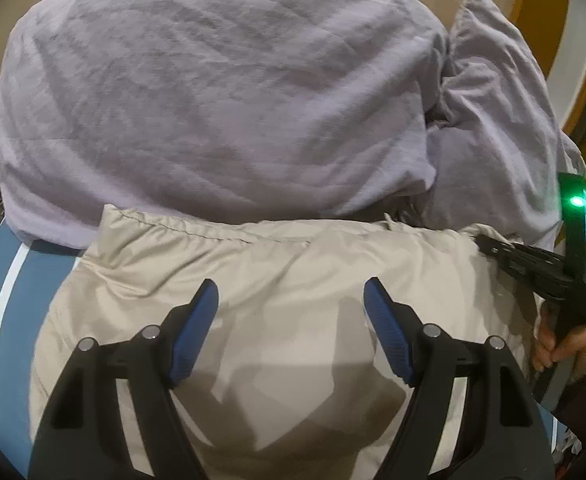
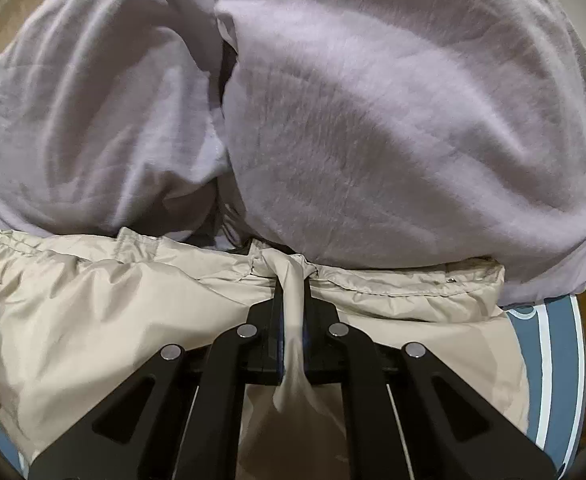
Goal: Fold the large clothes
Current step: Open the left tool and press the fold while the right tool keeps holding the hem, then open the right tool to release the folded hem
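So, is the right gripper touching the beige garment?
Touching. The right wrist view shows the right gripper with its jaws shut on a pinched fold of the beige garment.

Lilac fabric heap (image 1: 213, 100) blocks the whole far side of the blue surface (image 1: 17, 300), touching the beige garment's (image 1: 273, 300) far hem. Free room: over the flat beige cloth btwn left gripper (image 1: 291, 300) fingers, plus bare blue strip along the left edge.
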Demonstrator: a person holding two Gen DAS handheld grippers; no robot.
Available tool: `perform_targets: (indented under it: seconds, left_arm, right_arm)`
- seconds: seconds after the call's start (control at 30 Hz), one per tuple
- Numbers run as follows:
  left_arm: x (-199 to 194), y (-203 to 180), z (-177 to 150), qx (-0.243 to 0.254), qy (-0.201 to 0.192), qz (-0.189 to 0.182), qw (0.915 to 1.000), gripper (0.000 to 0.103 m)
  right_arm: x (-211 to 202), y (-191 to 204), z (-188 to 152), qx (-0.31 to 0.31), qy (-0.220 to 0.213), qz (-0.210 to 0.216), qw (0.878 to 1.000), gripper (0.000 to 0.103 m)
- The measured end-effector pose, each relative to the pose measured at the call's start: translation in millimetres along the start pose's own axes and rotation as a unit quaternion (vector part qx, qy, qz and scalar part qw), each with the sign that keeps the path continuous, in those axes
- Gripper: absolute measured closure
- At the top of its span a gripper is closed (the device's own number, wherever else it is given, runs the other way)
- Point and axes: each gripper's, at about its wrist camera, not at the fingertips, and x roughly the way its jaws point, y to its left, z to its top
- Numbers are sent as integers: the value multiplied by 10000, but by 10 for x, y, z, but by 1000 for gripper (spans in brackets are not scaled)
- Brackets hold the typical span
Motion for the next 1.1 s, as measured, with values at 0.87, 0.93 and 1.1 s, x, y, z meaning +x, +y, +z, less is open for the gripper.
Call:
perform_targets:
  seconds: [0.87, 0.93, 1.1]
  left_arm:
    - [601, -82, -85, 125, 166, 425, 9989, 25]
    - [660, -62, -75, 72, 194, 465, 9987, 25]
    - [775, -9, -68, -26, 248, 529, 9983, 24]
  right_arm:
    - [326, 44, -125, 135, 86, -10, 9999, 96]
    - [331, 38, -124, 148, 86, -5, 9999, 95]
    - [393, 40, -151, 178, 86, 12, 9998, 92]
